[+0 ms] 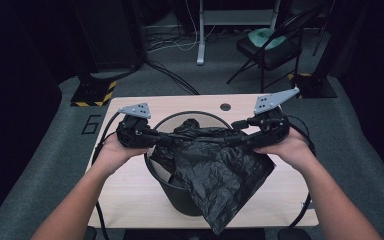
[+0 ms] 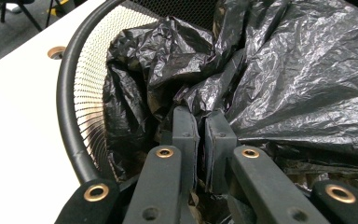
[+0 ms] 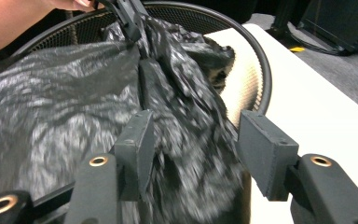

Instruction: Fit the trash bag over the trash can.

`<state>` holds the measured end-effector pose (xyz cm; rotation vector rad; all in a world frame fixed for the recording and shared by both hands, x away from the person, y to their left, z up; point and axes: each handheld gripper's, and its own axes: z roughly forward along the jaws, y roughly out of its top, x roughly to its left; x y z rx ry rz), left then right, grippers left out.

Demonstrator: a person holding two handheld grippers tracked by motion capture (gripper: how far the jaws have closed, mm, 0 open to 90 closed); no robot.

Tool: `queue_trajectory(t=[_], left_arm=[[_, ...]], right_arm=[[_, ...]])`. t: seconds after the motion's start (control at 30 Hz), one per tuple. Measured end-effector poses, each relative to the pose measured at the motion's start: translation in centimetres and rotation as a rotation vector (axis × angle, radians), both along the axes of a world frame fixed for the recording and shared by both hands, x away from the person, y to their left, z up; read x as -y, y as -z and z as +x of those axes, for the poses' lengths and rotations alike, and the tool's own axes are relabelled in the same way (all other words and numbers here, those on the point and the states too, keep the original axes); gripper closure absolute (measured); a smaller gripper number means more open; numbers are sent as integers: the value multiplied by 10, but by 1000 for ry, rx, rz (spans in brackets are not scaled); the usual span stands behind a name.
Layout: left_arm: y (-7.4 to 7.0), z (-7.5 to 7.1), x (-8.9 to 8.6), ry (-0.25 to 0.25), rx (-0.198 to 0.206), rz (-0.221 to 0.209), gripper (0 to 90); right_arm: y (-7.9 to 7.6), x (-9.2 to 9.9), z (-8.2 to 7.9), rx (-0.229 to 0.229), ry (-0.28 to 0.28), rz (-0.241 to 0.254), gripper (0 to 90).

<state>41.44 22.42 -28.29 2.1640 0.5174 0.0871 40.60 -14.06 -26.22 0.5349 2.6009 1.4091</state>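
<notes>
Bin-lining work, high view: a black mesh wastebasket (image 1: 180, 192) stands mid-table, toward the near edge of the wooden table (image 1: 125, 180). A black plastic bin bag (image 1: 220, 175) lies over its mouth and hangs down the near-right side of the rim. The left gripper (image 1: 166, 139) and the right gripper (image 1: 232, 138) meet the bag from opposite sides, over the basket's mouth.

Left gripper view: jaws are pinched almost together on a fold of the bin bag (image 2: 279, 70), just inside the wastebasket rim (image 2: 65, 88). Grip looks secure.

Right gripper view: jaws stand about half apart, with the bin bag (image 3: 56, 102) bunched between them; the pads do not press on it, so nothing is held. Frame is blurred. The left gripper (image 3: 130, 28) shows at the far rim of the wastebasket (image 3: 256, 60), clamped on the plastic.

Judgement: the step is opening the bag's mouth over the rim. The right gripper should take a single layer at the hem, opposite the left, then both should spread apart without tugging the thin plastic against the mesh.
</notes>
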Motion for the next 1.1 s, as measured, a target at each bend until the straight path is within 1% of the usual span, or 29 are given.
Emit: queue_trajectory(t=[0.1, 0.13, 0.2, 0.27, 0.4, 0.47, 0.5, 0.53, 0.57, 0.6, 0.67, 0.77, 0.8, 0.87, 0.93, 1.03, 1.1], left_arm=[[0, 1, -1, -5, -2, -2, 845], [0, 1, -1, -5, -2, -2, 846], [0, 1, -1, -5, -3, -3, 845], [0, 1, -1, -5, -3, -3, 845], [0, 1, -2, -7, -5, -7, 842], [1, 1, -3, -7, -6, -10, 837], [1, 2, -3, -7, -7, -11, 832], [1, 2, -3, -7, -10, -14, 827], [1, 2, -4, -6, -14, -18, 816], [1, 2, -4, -4, -15, -22, 807], [0, 2, -5, -5, -17, -30, 793], [-2, 1, -6, -4, -16, -39, 734], [-4, 0, -7, -4, -15, -46, 718], [-7, -1, -9, -3, -19, -62, 653], [-10, -2, -11, -7, -18, -73, 614], [-14, -4, -11, -16, -7, -68, 559], [-18, -6, -11, -16, 3, -74, 544]], right_arm=[[2, 10, -3, 4, 17, -4, 446], [2, 11, -4, -2, 26, -7, 445], [5, 14, -5, 4, 34, -17, 447], [6, 17, -6, -2, 30, -5, 476], [6, 16, -8, 8, 4, -3, 574], [6, 14, -9, 2, -19, 0, 653], [6, 13, -9, 11, -36, -5, 682], [7, 12, -9, 27, -33, -7, 713], [6, 12, -10, 30, -33, -6, 780], [5, 12, -9, 27, -46, -1, 802], [5, 12, -9, 30, -53, -2, 835], [5, 13, -9, 28, -69, -7, 872], [4, 13, -9, 28, -72, -8, 878], [3, 13, -9, 36, -86, -16, 884], [2, 14, -10, 41, -91, -25, 885], [-1, 15, -11, 53, -92, -35, 886], [-5, 17, -12, 61, -88, -33, 886]])
